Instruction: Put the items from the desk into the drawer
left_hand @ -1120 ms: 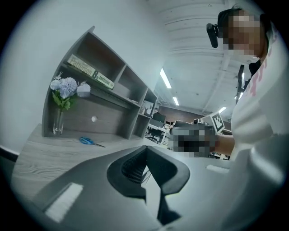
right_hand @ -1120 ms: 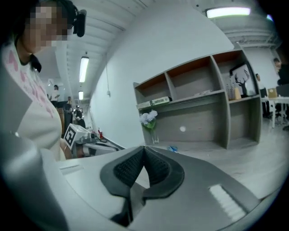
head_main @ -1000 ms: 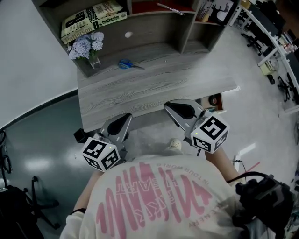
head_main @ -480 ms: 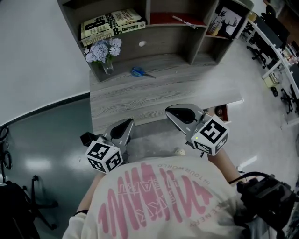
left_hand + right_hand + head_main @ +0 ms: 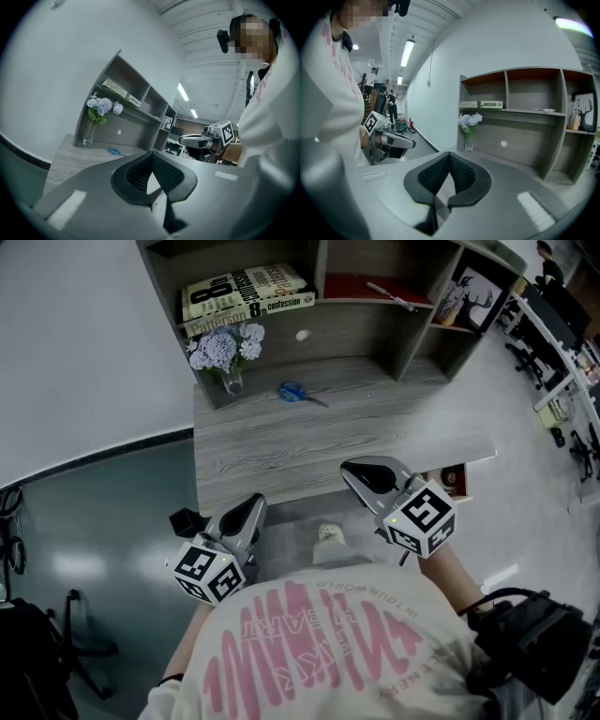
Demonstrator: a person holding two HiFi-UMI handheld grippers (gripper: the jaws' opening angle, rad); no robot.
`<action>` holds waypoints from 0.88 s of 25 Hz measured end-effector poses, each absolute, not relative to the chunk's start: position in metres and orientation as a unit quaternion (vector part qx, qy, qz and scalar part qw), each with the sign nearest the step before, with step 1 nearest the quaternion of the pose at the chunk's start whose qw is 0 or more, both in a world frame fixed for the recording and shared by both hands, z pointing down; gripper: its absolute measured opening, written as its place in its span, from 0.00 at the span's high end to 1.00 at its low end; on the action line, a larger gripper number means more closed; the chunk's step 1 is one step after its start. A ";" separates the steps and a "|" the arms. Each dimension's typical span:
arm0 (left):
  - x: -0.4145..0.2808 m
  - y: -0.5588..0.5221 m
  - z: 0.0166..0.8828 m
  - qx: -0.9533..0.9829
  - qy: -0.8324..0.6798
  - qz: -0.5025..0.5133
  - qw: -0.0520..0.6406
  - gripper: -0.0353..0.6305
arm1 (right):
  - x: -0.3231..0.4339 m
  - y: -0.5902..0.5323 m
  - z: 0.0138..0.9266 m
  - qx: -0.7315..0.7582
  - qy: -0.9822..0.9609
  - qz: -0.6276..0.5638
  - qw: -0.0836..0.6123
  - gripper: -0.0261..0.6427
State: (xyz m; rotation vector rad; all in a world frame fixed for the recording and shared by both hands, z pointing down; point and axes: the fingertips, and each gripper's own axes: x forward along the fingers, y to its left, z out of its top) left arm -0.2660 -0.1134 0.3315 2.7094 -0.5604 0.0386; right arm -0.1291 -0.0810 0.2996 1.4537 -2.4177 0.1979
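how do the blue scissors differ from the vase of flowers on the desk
The clear glass vase of pale blue flowers stands upright; the blue-handled scissors lie flat. The vase sits at the desk's far left corner in the head view; the scissors lie to its right, nearer the middle. The vase rises tall, while the scissors are low and thin. Both rest on the grey wood-grain desk, apart from each other.

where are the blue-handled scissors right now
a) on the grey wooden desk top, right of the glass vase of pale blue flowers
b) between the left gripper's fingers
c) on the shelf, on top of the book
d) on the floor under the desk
a: in the head view the blue-handled scissors lie flat on the grey wooden desk top, just right of the glass vase of pale blue flowers.
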 end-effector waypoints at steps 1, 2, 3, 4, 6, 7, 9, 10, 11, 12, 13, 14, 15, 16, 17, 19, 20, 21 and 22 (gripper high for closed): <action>-0.268 -0.117 0.334 0.960 -0.205 0.015 0.188 0.92 | -0.126 -0.086 0.303 0.513 -0.841 0.076 0.156 0.95; -0.270 -0.121 0.335 0.958 -0.213 0.016 0.189 0.92 | -0.123 -0.092 0.305 0.515 -0.839 0.084 0.153 0.95; -0.272 -0.127 0.336 0.956 -0.222 0.017 0.191 0.92 | -0.121 -0.098 0.306 0.515 -0.840 0.091 0.146 0.95; -0.273 -0.132 0.337 0.953 -0.230 0.018 0.196 0.92 | -0.119 -0.105 0.307 0.512 -0.843 0.096 0.137 0.95; -0.275 -0.141 0.338 0.947 -0.242 0.015 0.210 0.92 | -0.116 -0.120 0.307 0.501 -0.851 0.104 0.117 0.95; -0.277 -0.144 0.338 0.944 -0.248 0.014 0.216 0.92 | -0.115 -0.129 0.309 0.497 -0.854 0.109 0.112 0.95; -0.281 -0.151 0.340 0.939 -0.263 0.012 0.221 0.92 | -0.111 -0.147 0.314 0.490 -0.856 0.112 0.121 0.95; -0.284 -0.158 0.342 0.937 -0.271 0.011 0.222 0.92 | -0.109 -0.157 0.317 0.488 -0.856 0.111 0.130 0.95; -0.287 -0.166 0.344 0.933 -0.281 0.009 0.224 0.92 | -0.107 -0.167 0.320 0.486 -0.856 0.110 0.140 0.95; -0.290 -0.175 0.345 0.930 -0.292 0.007 0.225 0.92 | -0.106 -0.176 0.324 0.482 -0.856 0.109 0.149 0.95; -0.292 -0.184 0.346 0.925 -0.304 0.004 0.227 0.92 | -0.105 -0.184 0.327 0.477 -0.858 0.110 0.156 0.95; -0.293 -0.191 0.346 0.921 -0.315 0.000 0.230 0.92 | -0.104 -0.192 0.330 0.469 -0.861 0.111 0.162 0.95; -0.293 -0.197 0.345 0.918 -0.323 -0.004 0.231 0.92 | -0.103 -0.201 0.331 0.459 -0.865 0.111 0.167 0.95; -0.292 -0.201 0.343 0.916 -0.330 -0.005 0.231 0.92 | -0.102 -0.210 0.333 0.450 -0.870 0.110 0.170 0.95; -0.291 -0.206 0.342 0.914 -0.334 -0.004 0.228 0.92 | -0.100 -0.219 0.334 0.443 -0.873 0.109 0.173 0.95; -0.292 -0.213 0.341 0.911 -0.345 0.003 0.225 0.92 | -0.095 -0.239 0.341 0.435 -0.875 0.109 0.182 0.95; -0.295 -0.217 0.342 0.907 -0.354 0.005 0.226 0.92 | -0.093 -0.250 0.345 0.432 -0.875 0.110 0.188 0.95; -0.300 -0.219 0.343 0.902 -0.366 0.007 0.228 0.92 | -0.091 -0.260 0.350 0.428 -0.875 0.112 0.195 0.95; -0.306 -0.221 0.344 0.896 -0.378 0.008 0.231 0.92 | -0.090 -0.271 0.355 0.425 -0.875 0.113 0.200 0.95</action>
